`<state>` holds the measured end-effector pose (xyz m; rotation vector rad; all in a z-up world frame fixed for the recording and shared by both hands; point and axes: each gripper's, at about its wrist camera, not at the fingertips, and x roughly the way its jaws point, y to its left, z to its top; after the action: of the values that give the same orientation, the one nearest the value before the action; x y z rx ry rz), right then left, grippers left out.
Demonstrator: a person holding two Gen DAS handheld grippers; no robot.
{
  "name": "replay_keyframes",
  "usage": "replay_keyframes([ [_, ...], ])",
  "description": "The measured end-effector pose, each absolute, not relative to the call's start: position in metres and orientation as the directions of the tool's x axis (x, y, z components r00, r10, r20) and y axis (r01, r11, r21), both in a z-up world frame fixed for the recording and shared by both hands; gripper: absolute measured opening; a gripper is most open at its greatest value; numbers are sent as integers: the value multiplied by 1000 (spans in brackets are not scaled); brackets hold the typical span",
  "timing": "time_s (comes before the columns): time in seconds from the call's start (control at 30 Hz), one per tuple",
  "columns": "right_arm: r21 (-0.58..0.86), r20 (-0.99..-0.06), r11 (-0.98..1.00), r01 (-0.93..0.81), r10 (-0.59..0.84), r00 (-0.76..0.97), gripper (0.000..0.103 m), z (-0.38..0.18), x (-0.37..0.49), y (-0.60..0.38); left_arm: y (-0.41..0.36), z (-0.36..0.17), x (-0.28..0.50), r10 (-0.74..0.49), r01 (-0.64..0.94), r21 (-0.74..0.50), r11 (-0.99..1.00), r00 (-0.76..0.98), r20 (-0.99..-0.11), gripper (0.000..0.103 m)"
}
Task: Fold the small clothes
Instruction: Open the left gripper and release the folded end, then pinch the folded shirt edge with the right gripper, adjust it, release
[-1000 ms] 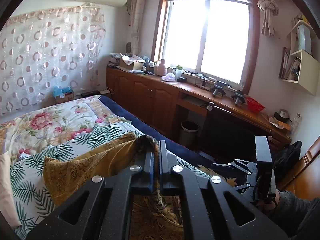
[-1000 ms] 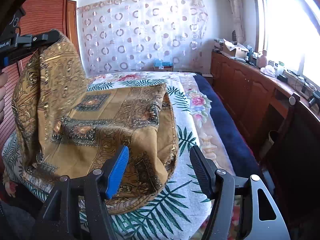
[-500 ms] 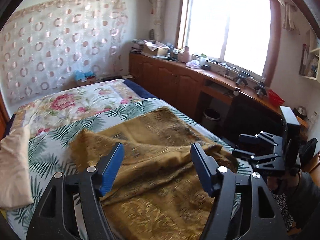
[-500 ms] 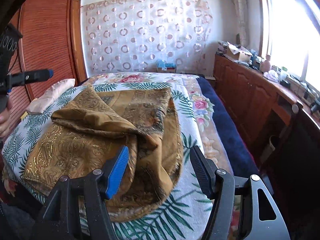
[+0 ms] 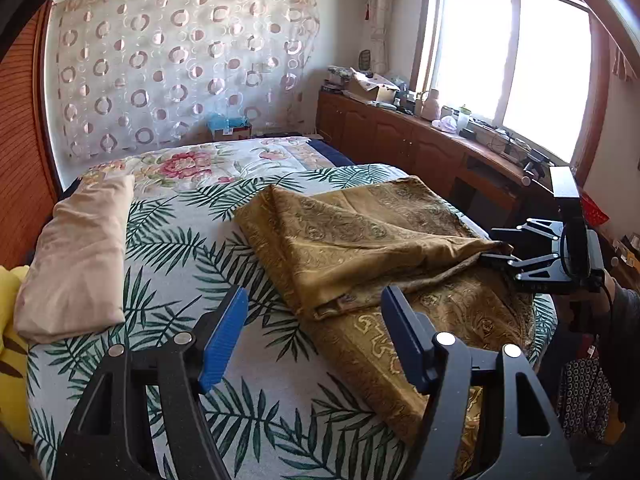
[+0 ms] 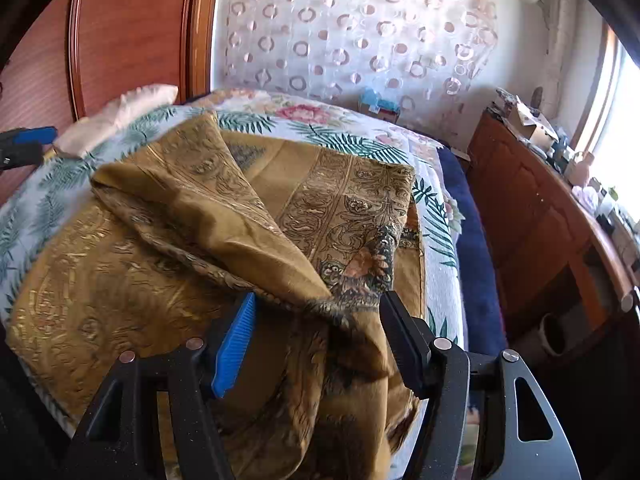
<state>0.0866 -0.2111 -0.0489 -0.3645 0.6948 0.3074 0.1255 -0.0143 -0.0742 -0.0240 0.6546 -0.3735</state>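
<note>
A golden-brown patterned cloth [image 5: 360,248] lies loosely folded on the bed; it also shows in the right wrist view [image 6: 224,232]. My left gripper [image 5: 316,344] is open and empty, above the bedspread just left of the cloth's near edge. My right gripper [image 6: 318,332] is open, with a folded corner of the cloth lying between its fingers. In the left wrist view the right gripper [image 5: 496,260] reaches the cloth's right edge. The left gripper's blue fingers [image 6: 32,136] show at the far left of the right wrist view.
The bed has a palm-leaf and floral bedspread [image 5: 168,248]. A beige pillow [image 5: 80,252] lies at its left. A wooden cabinet and desk [image 5: 420,144] run under the window on the right. A wooden headboard [image 6: 132,28] stands behind the bed.
My left gripper let go of the cloth corner, opened and drew back to the left. The lifted cloth dropped onto the bed. My right gripper moved forward over the cloth's near corner.
</note>
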Motion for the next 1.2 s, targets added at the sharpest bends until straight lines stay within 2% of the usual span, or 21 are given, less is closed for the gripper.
replay_keyframes([
  [0.07, -211, -686, 880, -426, 177, 705, 36, -50, 90, -209, -12, -78, 125, -345, 325, -145, 935, 730, -590, 70],
  [0.1, -209, -690, 874, -439, 186, 699, 30, -49, 90, -208, -9, -80, 124, -343, 321, -147, 936, 730, -591, 70],
  [0.13, -210, -690, 871, -444, 190, 698, 16, -48, 89, -210, -8, -81, 124, -342, 318, -149, 936, 730, -592, 70],
  [0.17, -205, -692, 869, -450, 196, 695, 9, -47, 88, -211, -7, -82, 123, -341, 315, -151, 937, 731, -592, 70],
  [0.23, -177, -682, 873, -455, 225, 696, 6, -42, 83, -218, -4, -84, 123, -339, 310, -155, 938, 731, -591, 70],
  [0.37, -126, -631, 880, -458, 285, 721, 5, -23, 66, -230, -2, -85, 122, -342, 307, -163, 938, 734, -587, 70],
  [0.57, -124, -581, 893, -433, 289, 761, 5, -2, 38, -244, -3, -83, 117, -347, 310, -165, 936, 743, -573, 70],
  [0.67, -143, -588, 906, -398, 246, 771, 5, -5, 32, -253, -4, -80, 115, -348, 311, -164, 936, 748, -565, 70],
  [0.87, -130, -661, 926, -355, 186, 727, 5, -33, 40, -258, -5, -77, 113, -337, 304, -153, 940, 761, -555, 70],
  [1.1, -111, -654, 932, -344, 192, 732, 5, -26, 37, -259, -6, -76, 112, -332, 301, -149, 942, 765, -552, 70],
  [1.2, -123, -648, 932, -342, 185, 739, 11, -22, 35, -258, -5, -75, 112, -328, 298, -146, 943, 767, -551, 70],
])
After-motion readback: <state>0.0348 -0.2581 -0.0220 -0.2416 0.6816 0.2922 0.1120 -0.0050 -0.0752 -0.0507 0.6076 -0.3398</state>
